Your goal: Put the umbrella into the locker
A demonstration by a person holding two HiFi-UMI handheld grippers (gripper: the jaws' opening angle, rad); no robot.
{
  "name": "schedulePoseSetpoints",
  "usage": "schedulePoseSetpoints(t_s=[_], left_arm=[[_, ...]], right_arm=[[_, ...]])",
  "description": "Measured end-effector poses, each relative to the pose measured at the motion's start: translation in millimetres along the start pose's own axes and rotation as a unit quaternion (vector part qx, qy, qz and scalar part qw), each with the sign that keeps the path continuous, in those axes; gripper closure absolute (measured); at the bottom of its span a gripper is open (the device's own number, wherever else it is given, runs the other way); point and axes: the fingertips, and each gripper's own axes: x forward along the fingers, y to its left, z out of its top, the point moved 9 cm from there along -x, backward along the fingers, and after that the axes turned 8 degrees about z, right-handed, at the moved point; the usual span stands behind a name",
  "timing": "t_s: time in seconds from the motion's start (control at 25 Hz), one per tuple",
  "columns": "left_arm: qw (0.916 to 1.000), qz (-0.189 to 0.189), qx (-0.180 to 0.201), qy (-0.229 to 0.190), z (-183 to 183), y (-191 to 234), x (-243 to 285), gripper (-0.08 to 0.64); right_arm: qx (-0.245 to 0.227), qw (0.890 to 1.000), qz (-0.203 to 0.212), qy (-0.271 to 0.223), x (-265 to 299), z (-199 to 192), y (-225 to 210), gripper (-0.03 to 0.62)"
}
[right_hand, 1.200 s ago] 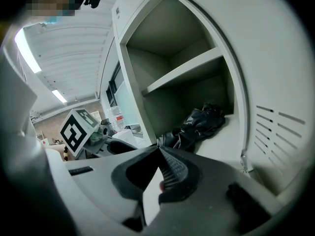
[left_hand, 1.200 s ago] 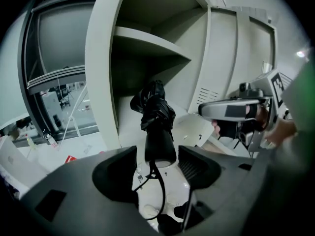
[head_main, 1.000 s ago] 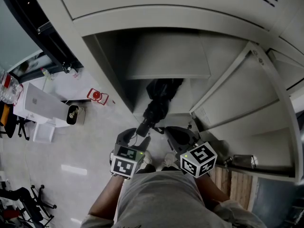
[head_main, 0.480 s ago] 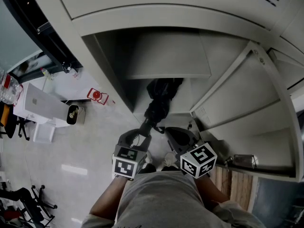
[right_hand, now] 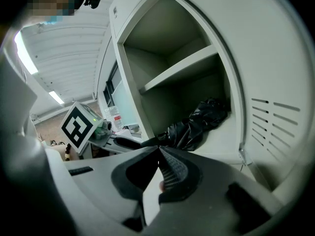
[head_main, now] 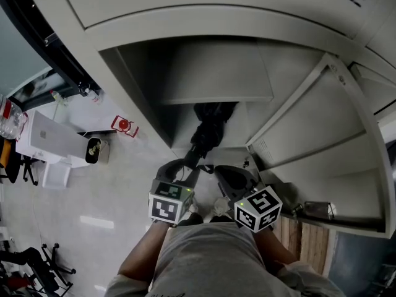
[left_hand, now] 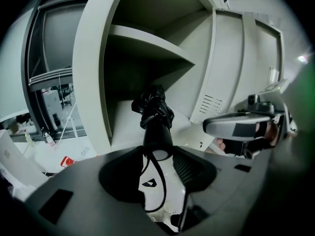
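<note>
Left gripper [left_hand: 158, 154]: jaws have just closed in and are clamped on the umbrella [left_hand: 156, 114] handle. Umbrella's long axis runs straight ahead from the jaws into the locker [left_hand: 91, 63]. Folded canopy lies inside, under the locker's shelf [left_hand: 147, 43]. Right gripper [right_hand: 158, 151]: pinched together, empty, beside the locker mouth.

The umbrella [head_main: 208, 130] (its far end, anyway) fades into locker [head_main: 216, 73] shadow.

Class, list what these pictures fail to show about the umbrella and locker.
1. Umbrella far end: head view, hidden in shadow beneath the shelf.
2. Locker top: head view, cut off by the frame's upper edge.
3. Red-and-white item on the floor: head view, too small to identify.
</note>
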Motion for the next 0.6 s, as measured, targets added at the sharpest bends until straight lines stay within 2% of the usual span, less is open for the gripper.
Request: schedulePoseSetpoints(t_s=[0.6], left_arm=[[0.9999,-0.006,0.011,-0.005,41,3,42,0.364]], right_arm=[[0.005,1.0,-0.019,-0.005,-5,4,-10,0.565]])
